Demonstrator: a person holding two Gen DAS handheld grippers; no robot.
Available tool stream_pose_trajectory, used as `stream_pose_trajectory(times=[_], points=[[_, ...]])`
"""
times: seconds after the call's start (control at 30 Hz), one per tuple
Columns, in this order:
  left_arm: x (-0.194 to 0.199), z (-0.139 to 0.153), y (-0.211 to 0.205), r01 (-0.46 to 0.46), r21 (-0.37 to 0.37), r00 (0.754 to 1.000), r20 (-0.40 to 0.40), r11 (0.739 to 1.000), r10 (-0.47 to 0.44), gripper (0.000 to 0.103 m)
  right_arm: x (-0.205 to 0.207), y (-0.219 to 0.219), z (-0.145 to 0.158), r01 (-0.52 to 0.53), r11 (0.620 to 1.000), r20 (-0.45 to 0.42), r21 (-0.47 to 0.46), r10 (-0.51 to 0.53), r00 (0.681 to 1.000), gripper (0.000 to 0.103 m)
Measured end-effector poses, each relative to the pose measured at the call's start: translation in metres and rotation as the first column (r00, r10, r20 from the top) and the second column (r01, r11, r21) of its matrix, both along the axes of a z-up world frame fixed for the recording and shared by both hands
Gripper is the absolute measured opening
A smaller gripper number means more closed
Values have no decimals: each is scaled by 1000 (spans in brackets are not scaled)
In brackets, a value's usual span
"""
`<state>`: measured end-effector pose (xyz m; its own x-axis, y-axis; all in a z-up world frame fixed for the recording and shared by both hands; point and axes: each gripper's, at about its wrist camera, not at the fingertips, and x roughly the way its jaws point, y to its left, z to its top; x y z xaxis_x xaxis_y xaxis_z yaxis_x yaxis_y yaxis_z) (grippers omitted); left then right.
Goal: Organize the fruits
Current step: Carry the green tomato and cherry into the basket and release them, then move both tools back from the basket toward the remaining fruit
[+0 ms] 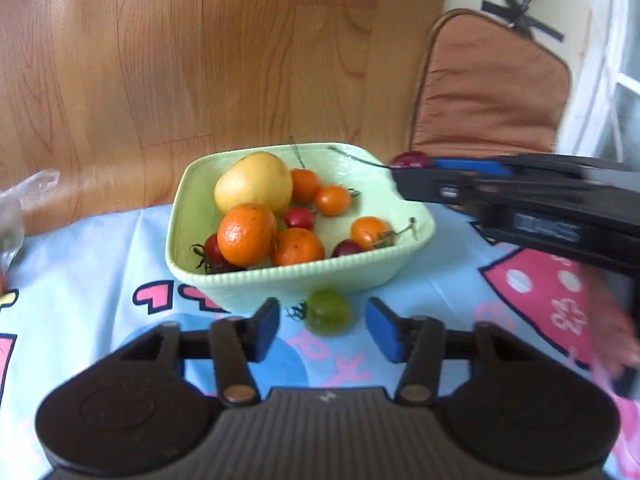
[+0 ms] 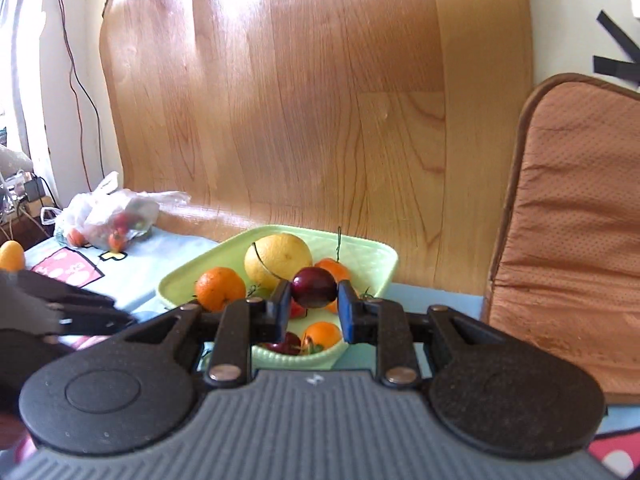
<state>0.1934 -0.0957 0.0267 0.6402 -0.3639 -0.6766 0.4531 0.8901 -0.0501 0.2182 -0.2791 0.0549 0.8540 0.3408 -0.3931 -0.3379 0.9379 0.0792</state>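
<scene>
While fruit is gathered:
Right gripper (image 2: 314, 312): pinching dark cherry (image 2: 313, 292) over green bowl (image 2: 372, 258), to drop.
Left gripper (image 1: 323, 328): spread, green tomato (image 1: 327, 311) between, unpinched, near bowl.

In the left wrist view, the right claw (image 1: 394, 172) is motion-blurred, its tips covering most of the dark red fruit (image 1: 412, 159). The plastic bag (image 1: 24, 196) is cut off at the left edge, its contents unreadable there.
</scene>
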Motion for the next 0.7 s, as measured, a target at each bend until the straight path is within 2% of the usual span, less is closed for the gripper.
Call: stream_pose_trajectory(times=[0.07, 0.1, 0.17, 0.23, 0.37, 0.47, 0.57, 0.7], points=[[7, -7, -4, -3, 7, 1000, -28, 1000, 3, 44, -1, 0, 0, 0, 1000, -2, 4, 0, 1000, 28], [10, -11, -4, -3, 4, 999, -43, 1000, 3, 34, -1, 0, -1, -1, 1000, -4, 5, 1, 1000, 28], [10, -11, 0, -5, -17, 999, -47, 1000, 4, 32, 1, 1, -1, 1, 1000, -6, 3, -1, 1000, 28], [0, -4, 4, 9, -21, 1000, -18, 1000, -9, 32, 1, 1, 0, -4, 1000, -4, 11, 4, 1000, 28], [-15, 26, 13, 32, -63, 998, 56, 998, -29, 32, 4, 1, 2, -16, 1000, -7, 19, 16, 1000, 28], [1, 50, 17, 7, -81, 994, 112, 997, 2, 32, 19, 3, -1, -15, 1000, -27, 11, 15, 1000, 28], [37, 57, 10, -18, -114, 997, 77, 993, 27, 32, 39, 7, -8, -21, 1000, -71, -1, 21, 997, 28], [75, 45, -5, -18, -133, 1000, 1, 991, 18, 32, 55, 13, -21, -28, 999, -113, -30, 25, 993, 28]])
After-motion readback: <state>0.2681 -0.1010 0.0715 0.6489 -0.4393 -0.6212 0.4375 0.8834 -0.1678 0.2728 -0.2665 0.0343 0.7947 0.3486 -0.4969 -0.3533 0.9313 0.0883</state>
